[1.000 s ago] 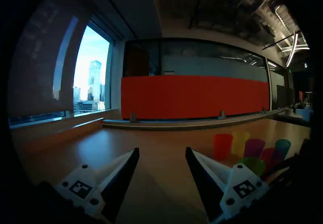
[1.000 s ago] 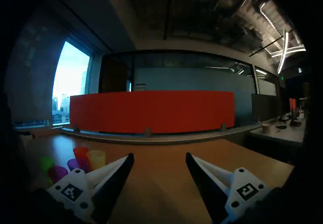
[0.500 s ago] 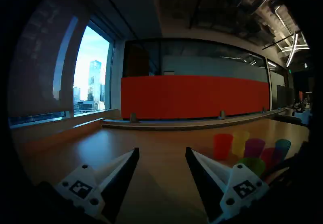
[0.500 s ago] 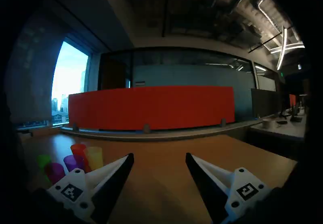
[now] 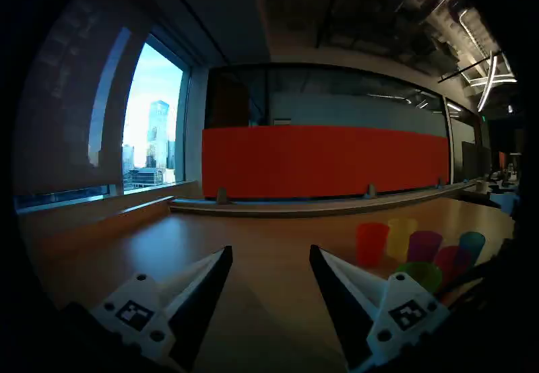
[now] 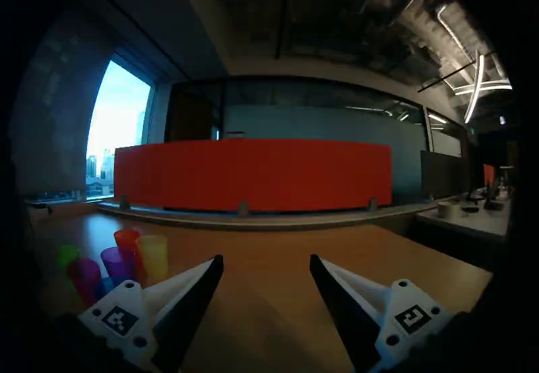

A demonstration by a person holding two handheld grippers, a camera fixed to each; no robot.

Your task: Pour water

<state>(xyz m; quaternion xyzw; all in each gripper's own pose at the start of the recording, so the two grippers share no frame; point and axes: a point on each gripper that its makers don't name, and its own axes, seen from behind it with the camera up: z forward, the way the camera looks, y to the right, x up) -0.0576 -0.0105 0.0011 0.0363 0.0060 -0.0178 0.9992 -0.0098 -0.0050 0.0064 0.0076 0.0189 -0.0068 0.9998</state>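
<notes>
The coloured cups [image 5: 424,246] cluster on the wooden surface [image 5: 202,238], right of my left hand-held gripper [image 5: 270,248] and left of my right hand-held gripper [image 6: 265,257]; they look like light, thin plastic, so I'd pinch one gently mid-wall. Both hand-held grippers' fingers stand apart, holding nothing. The cups crowd each other closely, so neighbours hinder any approach; the red partition [image 5: 323,161] stands well behind.
</notes>
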